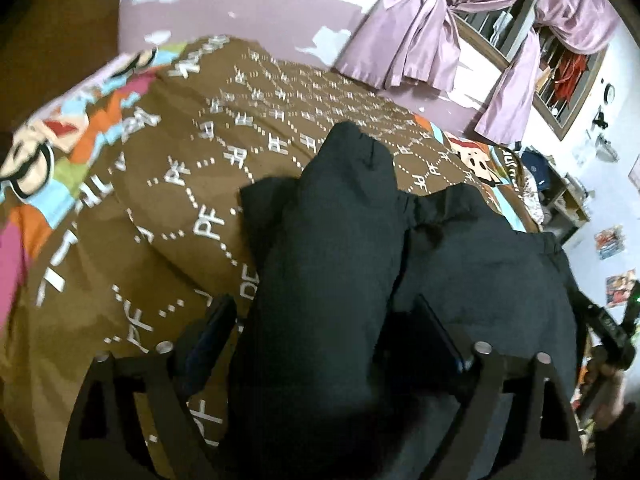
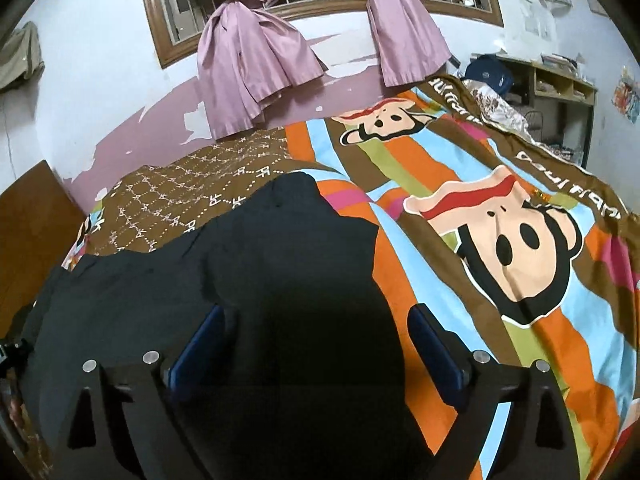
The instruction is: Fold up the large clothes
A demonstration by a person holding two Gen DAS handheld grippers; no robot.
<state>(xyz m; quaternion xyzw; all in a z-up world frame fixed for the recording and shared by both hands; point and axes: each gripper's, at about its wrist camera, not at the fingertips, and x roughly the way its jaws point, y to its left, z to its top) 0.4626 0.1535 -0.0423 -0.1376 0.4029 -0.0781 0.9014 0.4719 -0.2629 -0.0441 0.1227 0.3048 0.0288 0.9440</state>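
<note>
A large black cloth garment [image 1: 340,240] lies on the bed, on top of a brown bedsheet with a white letter pattern [image 1: 180,168] and with bright stripes and cartoon monkey faces [image 2: 516,240]. The garment is folded into thick layers, and one rounded end of it points toward the far wall.

The left gripper [image 1: 326,320] is wide open. Its two fingers stand on each side of a thick fold of the garment, and the pads do not press on the cloth. At the right edge of the left wrist view, part of the other gripper is visible, beside the garment.

The right gripper [image 2: 318,328] is wide open too. The black cloth lies between its blue-padded fingers [image 2: 200,344], but they do not squeeze it. Its right finger is over the striped part of the bedsheet.

Behind the bed there are pink-purple satin curtains [image 2: 256,60], knotted in front of a barred window with a wooden frame [image 2: 160,40]. The wall under it has peeling pink paint [image 2: 132,136].
</note>
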